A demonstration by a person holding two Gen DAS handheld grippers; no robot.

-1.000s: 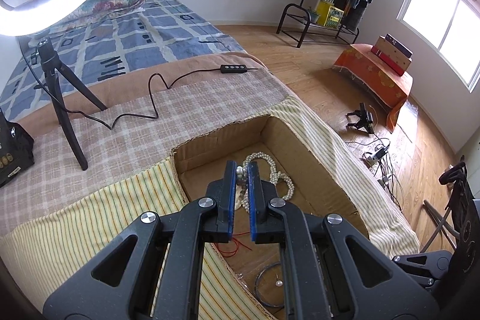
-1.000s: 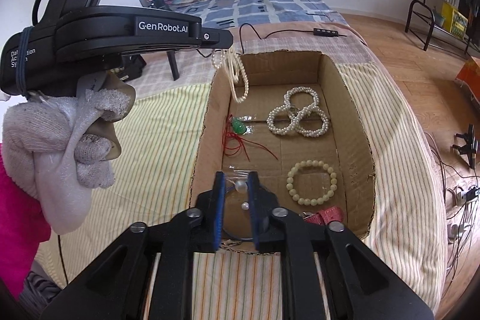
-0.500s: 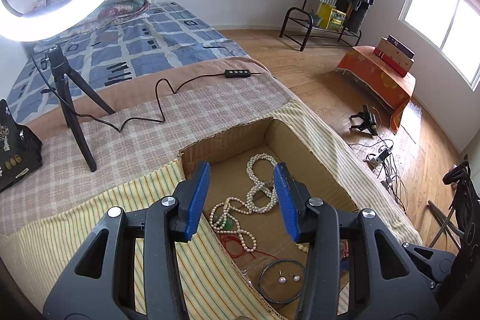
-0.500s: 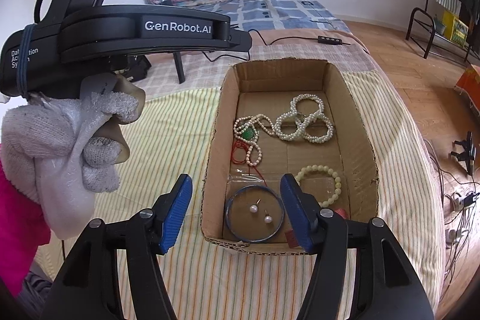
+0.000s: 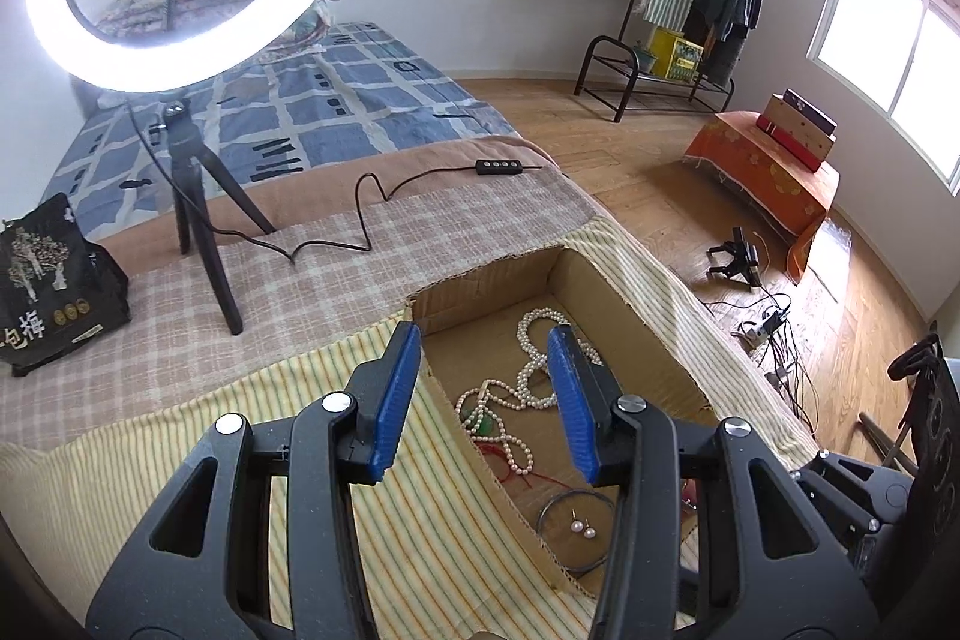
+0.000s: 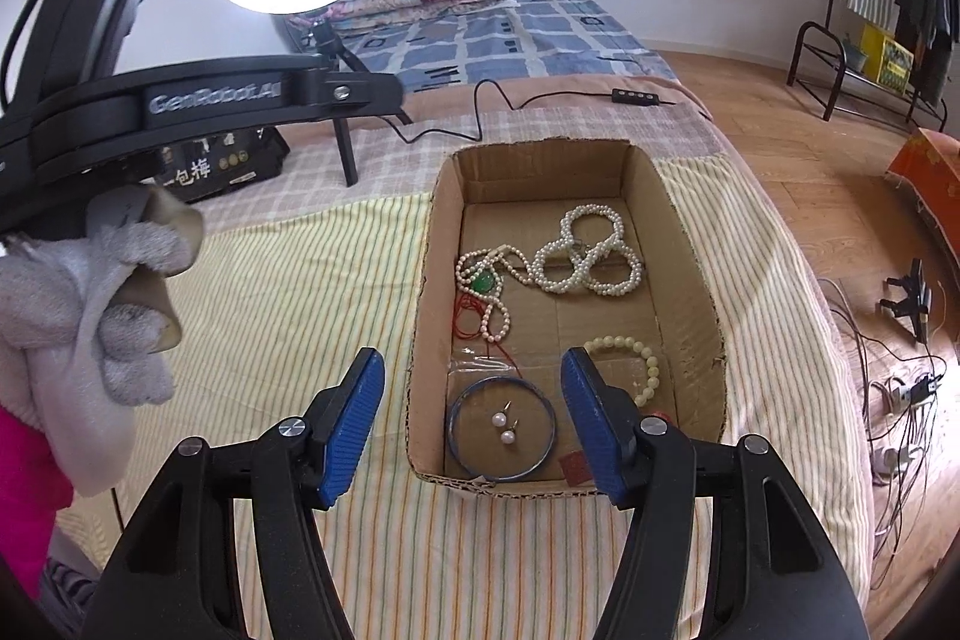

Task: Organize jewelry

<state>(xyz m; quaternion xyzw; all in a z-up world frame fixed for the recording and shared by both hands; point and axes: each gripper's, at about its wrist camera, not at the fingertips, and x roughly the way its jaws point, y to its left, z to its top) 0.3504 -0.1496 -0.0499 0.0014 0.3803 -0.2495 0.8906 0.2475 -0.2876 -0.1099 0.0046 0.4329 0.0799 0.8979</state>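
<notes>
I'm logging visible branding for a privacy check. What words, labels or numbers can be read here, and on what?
"GenRobot.AI": white letters, somewhat blurred, on the side of the left claw.
"包梅": large white characters on the black bag; a character before them is cut off.
The bag's small print and gold seals: too small to read.
The yellow crate under the clothes rack: markings too blurred to read.

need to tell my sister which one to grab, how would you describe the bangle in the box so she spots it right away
Find the open cardboard box on the striped yellow blanket. At its near end lies the bangle, a thin blue-grey hoop with two pearl earrings lying inside it. It is the only smooth, unbeaded ring there.
</notes>
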